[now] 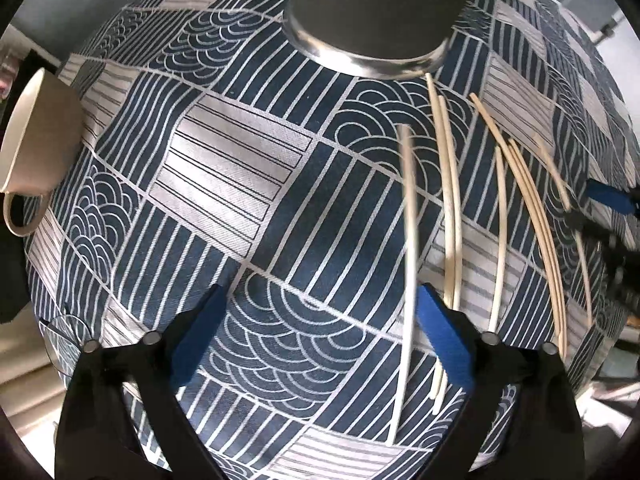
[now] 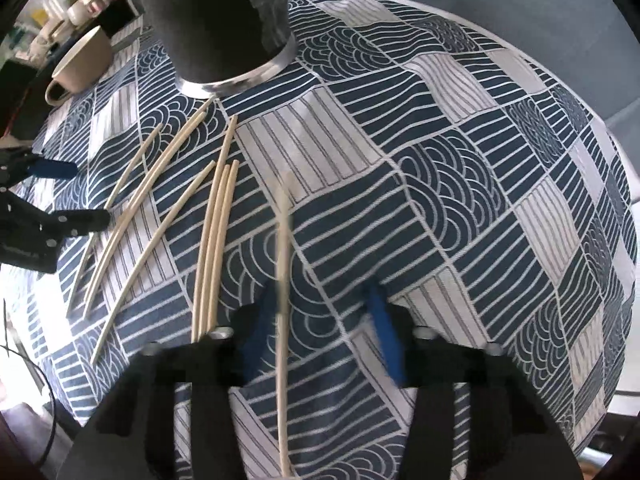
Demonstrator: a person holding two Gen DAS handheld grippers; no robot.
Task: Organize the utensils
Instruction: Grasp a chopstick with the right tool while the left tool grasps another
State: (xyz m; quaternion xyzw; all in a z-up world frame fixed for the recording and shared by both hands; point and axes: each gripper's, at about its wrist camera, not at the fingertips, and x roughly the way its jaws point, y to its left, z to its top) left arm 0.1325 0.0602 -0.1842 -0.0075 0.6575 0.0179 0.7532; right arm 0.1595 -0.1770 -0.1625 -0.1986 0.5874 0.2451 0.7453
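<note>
Several pale wooden chopsticks lie scattered on the blue-and-white patterned tablecloth, right of centre in the left wrist view and left of centre in the right wrist view. A tall dark holder with a metal base rim stands at the far side; it also shows in the right wrist view. My left gripper is open and empty; one blurred chopstick lies just inside its right finger. My right gripper is open; a blurred chopstick lies between its fingers, against the left one.
A cream mug lies at the table's left edge, also seen far left in the right wrist view. Shelves with cups stand beyond the table. The left gripper's fingers show at the left of the right wrist view.
</note>
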